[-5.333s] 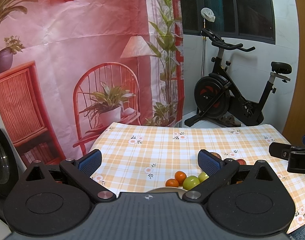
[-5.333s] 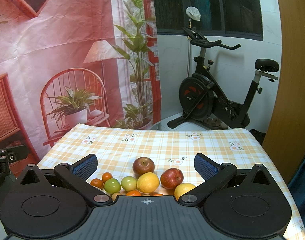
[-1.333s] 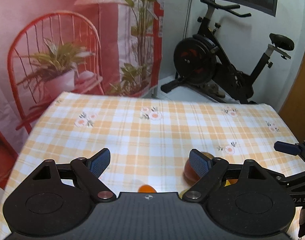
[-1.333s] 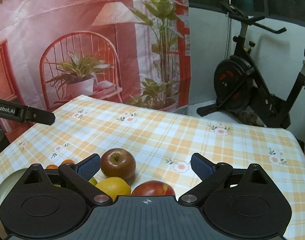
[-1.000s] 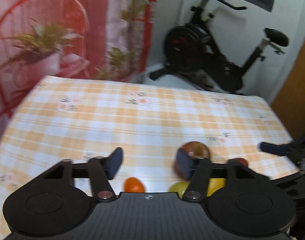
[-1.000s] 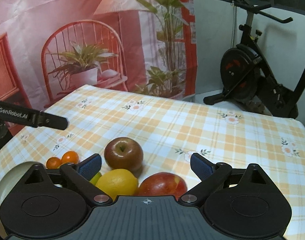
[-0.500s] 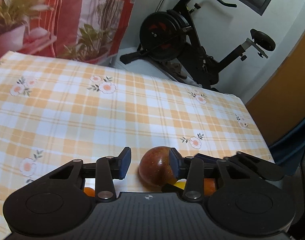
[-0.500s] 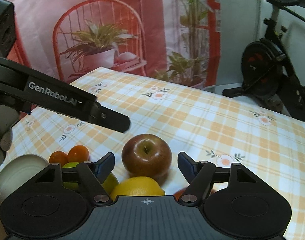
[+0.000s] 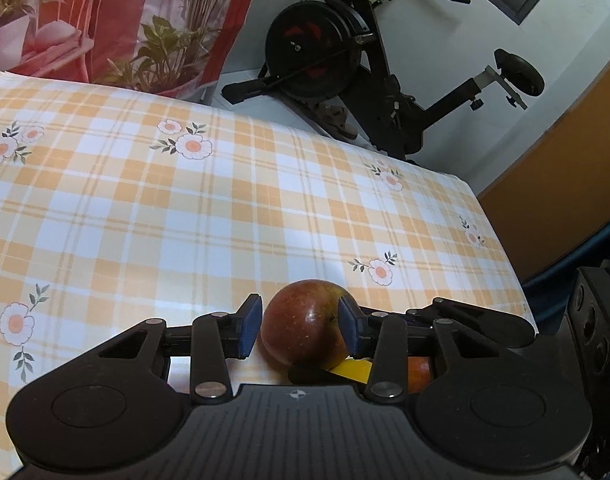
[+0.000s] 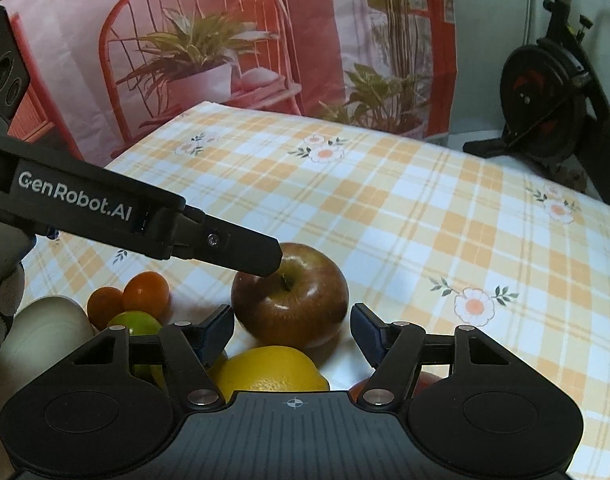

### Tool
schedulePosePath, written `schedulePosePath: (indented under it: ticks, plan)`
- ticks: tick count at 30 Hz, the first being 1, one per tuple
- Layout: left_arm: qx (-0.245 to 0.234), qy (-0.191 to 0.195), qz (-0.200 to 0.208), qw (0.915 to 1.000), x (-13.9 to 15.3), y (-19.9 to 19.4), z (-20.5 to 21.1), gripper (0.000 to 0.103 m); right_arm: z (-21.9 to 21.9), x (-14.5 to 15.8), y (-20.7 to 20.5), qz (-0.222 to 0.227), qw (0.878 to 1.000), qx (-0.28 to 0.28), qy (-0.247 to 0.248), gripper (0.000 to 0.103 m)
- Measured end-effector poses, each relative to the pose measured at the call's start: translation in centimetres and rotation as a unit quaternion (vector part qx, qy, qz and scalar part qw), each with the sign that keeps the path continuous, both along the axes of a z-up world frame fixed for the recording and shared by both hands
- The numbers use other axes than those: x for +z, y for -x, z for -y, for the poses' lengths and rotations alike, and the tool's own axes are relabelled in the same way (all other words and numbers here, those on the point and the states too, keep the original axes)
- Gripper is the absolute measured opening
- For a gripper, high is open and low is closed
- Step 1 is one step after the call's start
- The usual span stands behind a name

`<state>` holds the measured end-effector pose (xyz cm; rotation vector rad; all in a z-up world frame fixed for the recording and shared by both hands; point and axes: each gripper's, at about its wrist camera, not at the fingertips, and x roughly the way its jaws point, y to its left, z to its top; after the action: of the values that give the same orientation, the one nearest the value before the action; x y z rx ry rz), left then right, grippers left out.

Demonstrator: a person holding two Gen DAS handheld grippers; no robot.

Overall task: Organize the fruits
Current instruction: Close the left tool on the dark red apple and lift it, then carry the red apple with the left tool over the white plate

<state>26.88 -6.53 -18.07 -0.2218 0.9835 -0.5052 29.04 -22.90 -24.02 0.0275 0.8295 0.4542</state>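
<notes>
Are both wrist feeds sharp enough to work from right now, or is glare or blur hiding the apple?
Left wrist: sharp, apple clear with one small highlight, table edge bowed by the fisheye. Right wrist: sharp too, soft glare on the apple, the left hand-held gripper covering its upper left, tablecloth evenly lit.

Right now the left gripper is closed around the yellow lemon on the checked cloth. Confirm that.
Not the lemon. The left gripper is closed around the dark red apple on the checked cloth, as the left wrist view shows.
</notes>
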Motion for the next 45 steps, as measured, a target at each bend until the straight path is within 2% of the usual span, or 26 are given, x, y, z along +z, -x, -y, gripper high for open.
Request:
schedulePosePath:
  ticks: [13,17,23,34,45]
  plan:
    - [0.002,0.023,-0.018,0.9996,-1.3,-0.7,-0.5,0.042,0.1,-0.5,-0.7,-0.012,1.000,-0.005,-0.016,0.061]
    - [0.000,0.022,-0.016,0.9996,-1.4,-0.7,-0.5,0.041,-0.1,-0.6,-0.8,-0.007,1.000,-0.012,-0.007,0.065]
    - [-0.004,0.020,-0.014,0.9997,-1.3,-0.6,-0.3,0.039,-0.3,-0.5,-0.7,-0.005,1.000,-0.009,-0.008,0.061]
    - [-0.003,0.019,0.016,0.9997,1.9,1.3,-1.8,0.040,-1.2,2.2,0.8,0.022,0.999,-0.005,-0.024,0.061]
    - [0.019,0.001,0.037,0.9991,4.7,6.2,-6.0,0.040,-5.9,5.1,4.8,0.042,0.998,0.035,-0.031,0.061]
